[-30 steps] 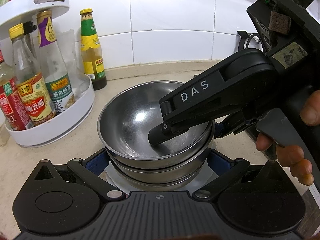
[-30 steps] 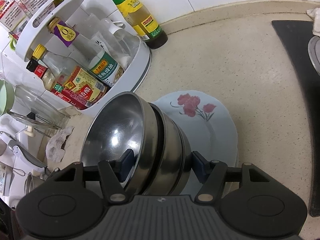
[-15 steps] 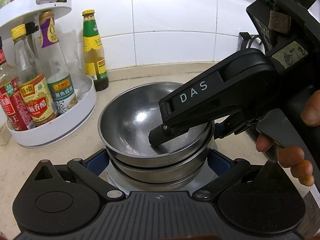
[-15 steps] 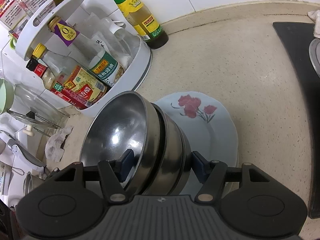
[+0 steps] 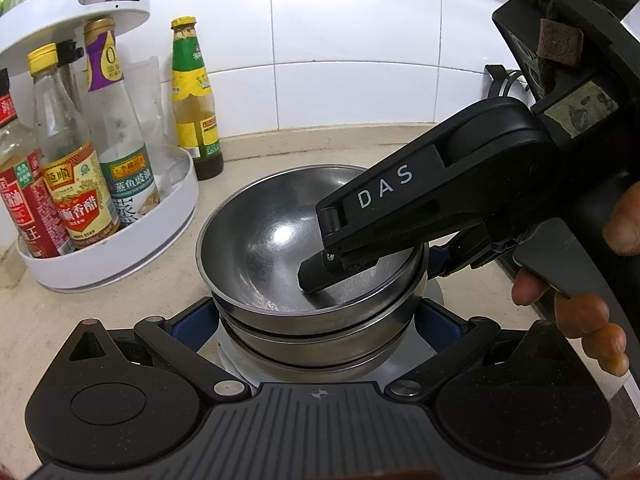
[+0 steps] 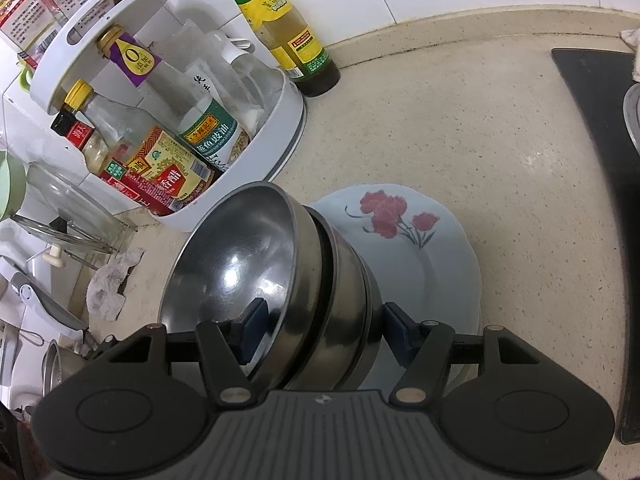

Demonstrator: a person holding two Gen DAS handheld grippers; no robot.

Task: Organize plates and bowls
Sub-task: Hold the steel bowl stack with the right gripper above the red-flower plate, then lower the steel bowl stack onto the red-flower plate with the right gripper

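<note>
A stack of three nested steel bowls [image 5: 280,236] sits on a white plate with red flowers [image 6: 432,256] on the beige counter. My right gripper [image 6: 316,326] straddles the rim of the stack: one blue pad [image 6: 254,320] is inside the top bowl, the other [image 6: 396,330] outside the lower bowls, apart from the metal. In the left wrist view the right gripper [image 5: 360,256] reaches into the top bowl from the right. My left gripper [image 5: 316,324] is open, its blue pads on either side of the stack's base, low over the plate [image 5: 232,356].
A white two-tier turntable [image 5: 120,236] full of sauce bottles stands left of the bowls. A green-labelled bottle [image 5: 196,100] stands by the tiled wall. A black stove top [image 6: 600,184] lies to the right. A glass lid on a rack [image 6: 60,220] is far left.
Both views have shifted slightly, so the bottles and turntable sit a little further right in the left wrist view. The bowls and both grippers keep the same relation.
</note>
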